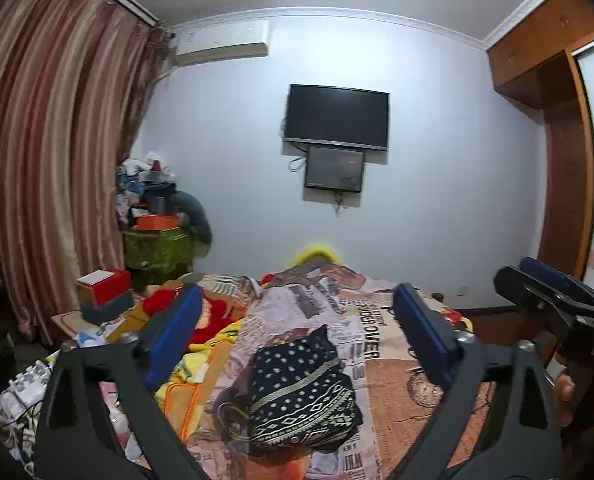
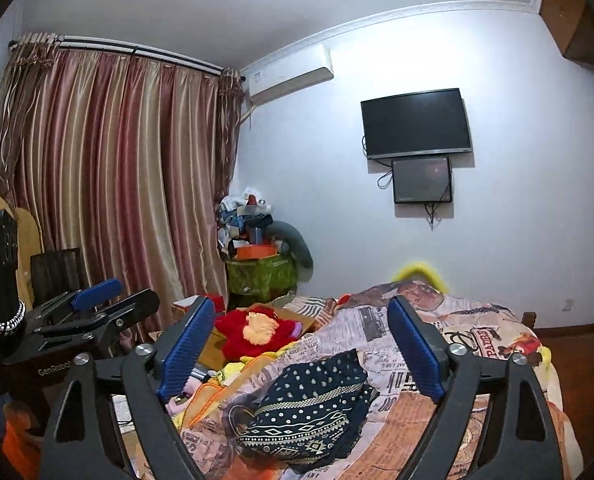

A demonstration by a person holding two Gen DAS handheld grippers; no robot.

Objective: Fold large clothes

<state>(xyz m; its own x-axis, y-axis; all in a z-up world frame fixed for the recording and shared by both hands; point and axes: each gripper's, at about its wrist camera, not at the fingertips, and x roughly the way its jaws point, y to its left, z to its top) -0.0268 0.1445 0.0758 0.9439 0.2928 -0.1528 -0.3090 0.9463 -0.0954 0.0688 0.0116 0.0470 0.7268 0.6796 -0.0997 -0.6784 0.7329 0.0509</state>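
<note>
The folded dark cloth (image 1: 303,392) lies on the bed (image 1: 397,396). Both tools, left tool (image 1: 297,344) and right tool (image 2: 301,354), hang above the cloth, wide apart, holding nothing. A TV (image 1: 337,116) hangs behind the bed.

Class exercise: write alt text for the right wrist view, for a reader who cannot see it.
A dark patterned garment lies folded on a newspaper-print bedspread, between the open blue-padded fingers of the right gripper, which hold nothing. Behind are striped curtains and a wall-mounted television; the left gripper shows at left.
</note>
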